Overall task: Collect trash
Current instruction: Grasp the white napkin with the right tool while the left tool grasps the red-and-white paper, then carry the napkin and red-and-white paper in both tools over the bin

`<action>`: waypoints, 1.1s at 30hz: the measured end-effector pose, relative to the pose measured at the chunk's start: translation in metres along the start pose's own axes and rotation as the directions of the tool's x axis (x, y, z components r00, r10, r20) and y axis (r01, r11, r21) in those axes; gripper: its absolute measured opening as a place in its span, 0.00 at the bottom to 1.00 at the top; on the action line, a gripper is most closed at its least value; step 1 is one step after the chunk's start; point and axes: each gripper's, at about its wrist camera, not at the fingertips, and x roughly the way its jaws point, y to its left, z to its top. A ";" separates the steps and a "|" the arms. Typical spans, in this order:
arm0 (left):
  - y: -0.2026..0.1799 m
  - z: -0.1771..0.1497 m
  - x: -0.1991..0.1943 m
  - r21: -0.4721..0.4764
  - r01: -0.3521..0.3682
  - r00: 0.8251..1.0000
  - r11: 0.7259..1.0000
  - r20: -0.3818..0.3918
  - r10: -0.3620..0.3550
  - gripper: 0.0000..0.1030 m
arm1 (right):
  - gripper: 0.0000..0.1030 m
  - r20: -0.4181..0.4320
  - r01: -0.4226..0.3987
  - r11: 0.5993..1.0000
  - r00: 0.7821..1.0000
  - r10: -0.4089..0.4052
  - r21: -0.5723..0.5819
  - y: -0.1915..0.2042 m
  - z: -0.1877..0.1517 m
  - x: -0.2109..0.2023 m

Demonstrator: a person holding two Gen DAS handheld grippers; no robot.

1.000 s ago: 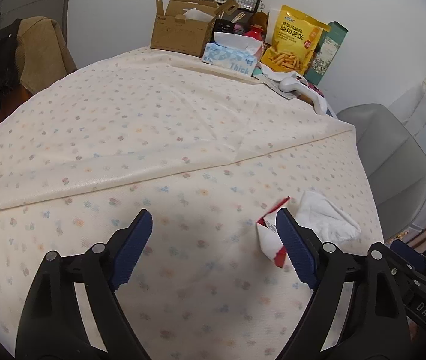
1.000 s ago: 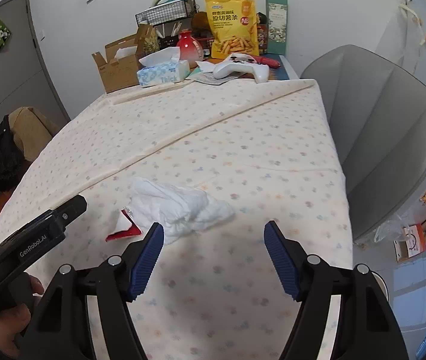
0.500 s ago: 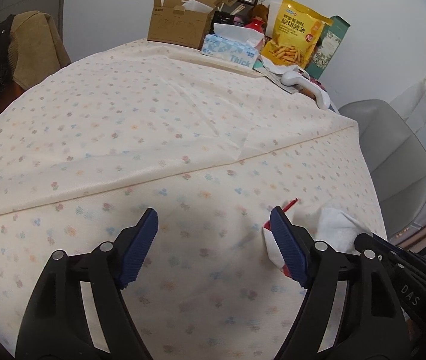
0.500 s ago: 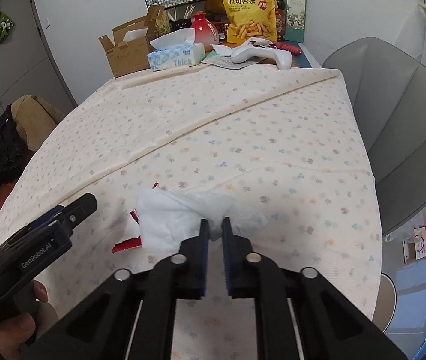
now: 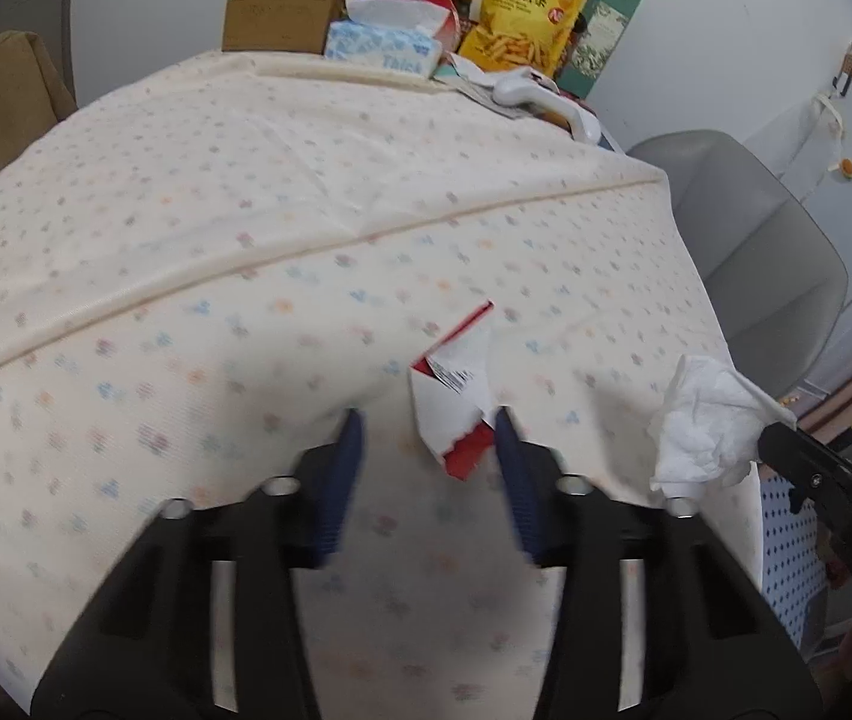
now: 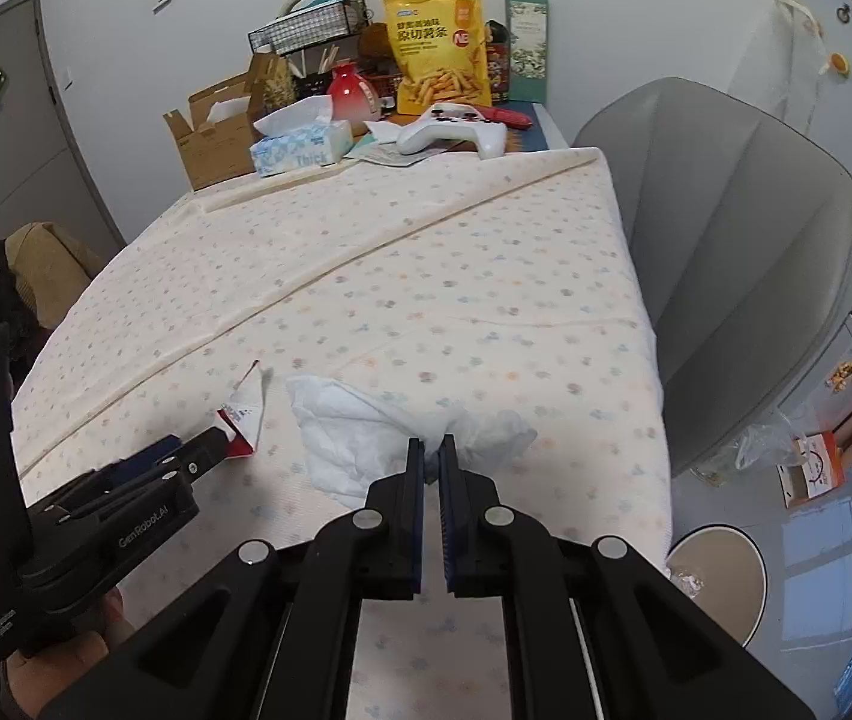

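Floral desk (image 6: 486, 276) cloth ahead — my right gripper (image 6: 432, 450) has just clamped the crumpled tissue (image 6: 366, 438); my left gripper (image 5: 426, 450), half-open and closing, straddles the red-white wrapper (image 5: 456, 396) — both pieces nearly collected.

Our left matte-black plastic claw (image 5: 426, 450) has ribbed blue fingertip pads (image 5: 342, 480) and round silver screws. Our right black plastic claw (image 6: 432, 456) matches it, with blue pad edges. White "GenRobot.AI" lettering marks one black body, and bare skin shows beneath it.
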 end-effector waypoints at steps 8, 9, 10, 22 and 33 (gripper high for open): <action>-0.014 -0.002 -0.015 0.028 -0.011 1.000 1.000 0.029 0.010 0.01 | 0.06 0.031 0.005 1.000 1.000 -0.006 0.028 -0.016 -0.005 -0.019; -0.016 -0.001 -0.018 0.031 -0.012 0.999 0.999 0.035 0.011 0.01 | 0.06 0.034 0.003 1.000 0.999 -0.004 0.031 -0.017 -0.006 -0.021; -0.019 -0.001 -0.021 0.034 -0.012 0.999 0.999 0.042 0.010 0.01 | 0.06 0.038 0.002 0.999 0.999 -0.003 0.033 -0.019 -0.006 -0.023; -0.059 -0.005 -0.044 0.096 0.061 0.994 0.993 0.082 -0.069 0.01 | 0.06 0.083 0.019 0.995 0.996 -0.027 0.098 -0.055 -0.015 -0.051; -0.128 -0.015 -0.042 0.208 0.104 0.991 0.972 0.061 -0.120 0.01 | 0.06 0.107 0.054 0.978 0.991 -0.077 0.201 -0.114 -0.035 -0.074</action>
